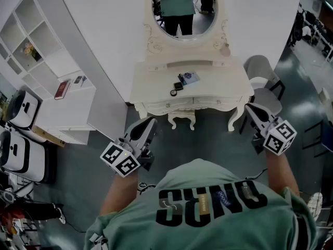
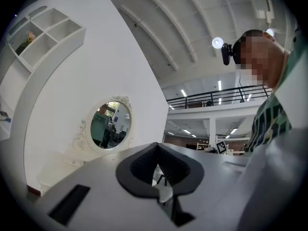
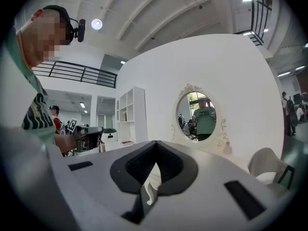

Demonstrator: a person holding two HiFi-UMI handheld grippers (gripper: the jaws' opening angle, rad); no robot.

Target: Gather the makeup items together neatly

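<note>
A few makeup items [image 1: 183, 81] lie on the white dressing table [image 1: 156, 90]: a small flat box, a dark compact and a small round ring-like piece. I stand back from the table. My left gripper [image 1: 151, 122] is shut and empty, held above the floor in front of the table's left leg. My right gripper [image 1: 248, 108] is shut and empty too, near the table's right front corner. In the left gripper view my left gripper [image 2: 156, 153] has its jaws closed together, as does my right gripper [image 3: 155, 152] in the right gripper view.
An oval mirror [image 1: 184, 9] stands on the table's back and reflects me. A grey chair [image 1: 264, 82] sits right of the table. A white shelf unit [image 1: 52, 77] with a red book stands at left, and white cases [image 1: 18, 139] rest on the floor there.
</note>
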